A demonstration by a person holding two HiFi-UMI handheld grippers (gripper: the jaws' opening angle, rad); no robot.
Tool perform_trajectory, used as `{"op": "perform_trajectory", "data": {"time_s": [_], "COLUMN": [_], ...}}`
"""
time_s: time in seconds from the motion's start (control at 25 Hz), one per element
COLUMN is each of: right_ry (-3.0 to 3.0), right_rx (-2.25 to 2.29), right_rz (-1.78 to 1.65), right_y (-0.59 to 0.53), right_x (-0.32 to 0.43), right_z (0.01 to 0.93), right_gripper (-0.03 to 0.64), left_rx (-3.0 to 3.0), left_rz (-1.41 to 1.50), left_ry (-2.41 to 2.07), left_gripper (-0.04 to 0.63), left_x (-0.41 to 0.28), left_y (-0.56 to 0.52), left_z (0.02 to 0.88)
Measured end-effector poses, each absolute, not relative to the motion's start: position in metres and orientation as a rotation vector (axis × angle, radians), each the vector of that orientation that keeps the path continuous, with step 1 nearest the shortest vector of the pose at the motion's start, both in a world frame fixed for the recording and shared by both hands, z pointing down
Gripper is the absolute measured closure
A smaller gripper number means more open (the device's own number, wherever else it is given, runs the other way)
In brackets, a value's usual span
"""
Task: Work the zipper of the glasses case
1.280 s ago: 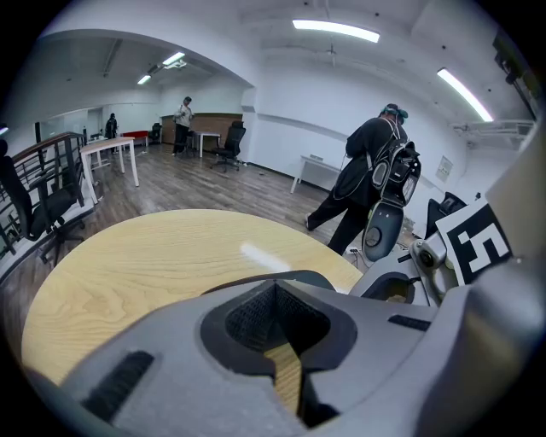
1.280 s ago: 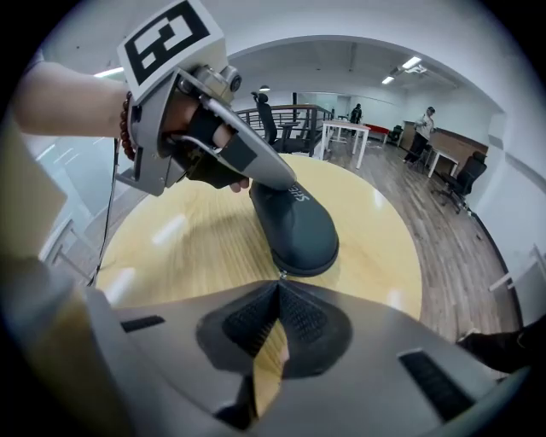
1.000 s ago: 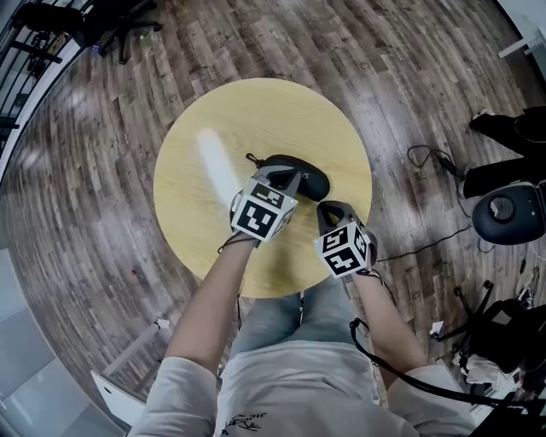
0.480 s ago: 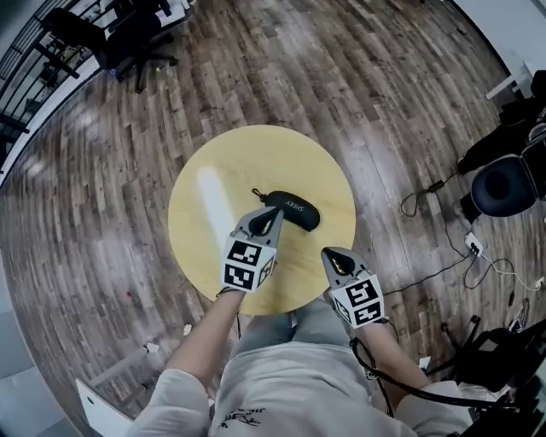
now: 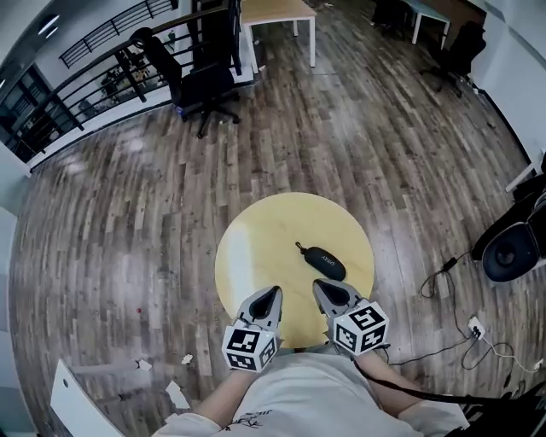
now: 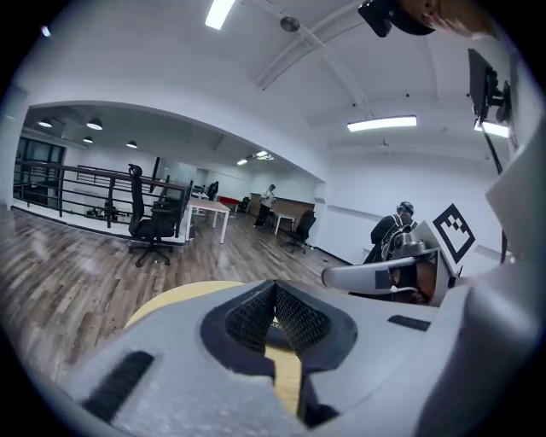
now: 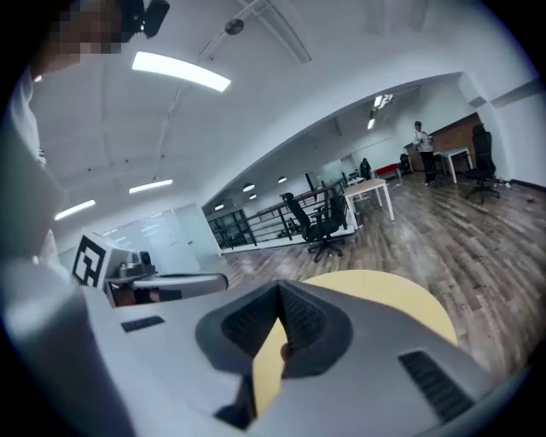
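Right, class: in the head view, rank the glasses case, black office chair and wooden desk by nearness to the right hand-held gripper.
From the right hand-held gripper:
1. glasses case, just ahead on the table.
2. black office chair, far upper left.
3. wooden desk, top edge, behind the chair.

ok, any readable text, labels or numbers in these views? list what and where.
None can be read.
On the glasses case: any print is too small to read in the head view.
On the marker cubes of the left gripper and the right gripper: black-and-white square patterns only, no letters or digits.
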State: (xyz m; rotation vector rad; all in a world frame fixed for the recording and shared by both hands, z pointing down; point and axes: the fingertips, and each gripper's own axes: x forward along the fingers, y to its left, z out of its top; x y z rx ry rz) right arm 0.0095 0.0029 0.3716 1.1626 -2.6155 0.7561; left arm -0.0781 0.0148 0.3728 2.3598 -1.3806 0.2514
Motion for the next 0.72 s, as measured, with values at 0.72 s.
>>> {"op": "perform_trajectory", "data": {"time_s": [0.72], "right_ry": [-2.62], "right_rx": [1.03], "right_rz": [0.611], "right_y": [0.006], "right_x": [-0.039], "right_z": [0.359], "right_gripper": [0.618], "left_rx": [2.399], "left_rz": [0.211], "left_ry": [-1.408], "left_gripper": [0.589], "left_x": [-0.087], "left_y": [0.012], "left_z": [0.354]}}
